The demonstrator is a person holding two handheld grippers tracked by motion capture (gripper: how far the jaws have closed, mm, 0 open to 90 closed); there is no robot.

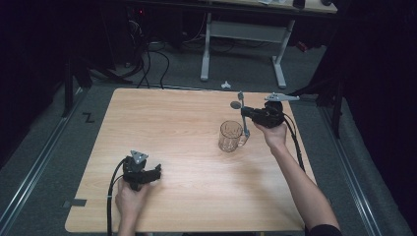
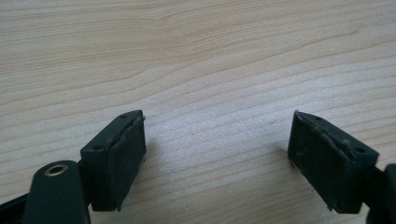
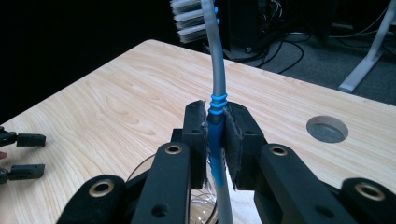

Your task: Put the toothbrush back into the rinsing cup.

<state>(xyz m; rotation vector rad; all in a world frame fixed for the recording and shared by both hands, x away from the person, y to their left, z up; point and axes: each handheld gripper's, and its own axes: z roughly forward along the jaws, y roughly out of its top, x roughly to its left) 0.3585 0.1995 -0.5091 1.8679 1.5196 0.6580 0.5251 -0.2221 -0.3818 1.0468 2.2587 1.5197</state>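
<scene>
A grey toothbrush (image 1: 242, 101) with blue grip bands (image 3: 215, 140) is clamped at mid-handle between the pads of my right gripper (image 3: 215, 126), bristle head pointing away from the hand. In the high view the right gripper (image 1: 244, 115) hovers just right of a clear glass mug (image 1: 230, 136), and the brush's lower end hangs by the mug's handle side. The mug's rim (image 3: 205, 207) shows under the jaws. My left gripper (image 1: 158, 172) rests near the table's front left, jaws wide apart (image 2: 217, 154) over bare wood, holding nothing.
The wooden table (image 1: 187, 123) has a round grey cable hole (image 3: 327, 129) near its far edge, behind the mug. Beyond the table stand a white desk frame (image 1: 243, 49) and floor cables (image 1: 147, 59). The left gripper (image 3: 23, 154) also appears far off.
</scene>
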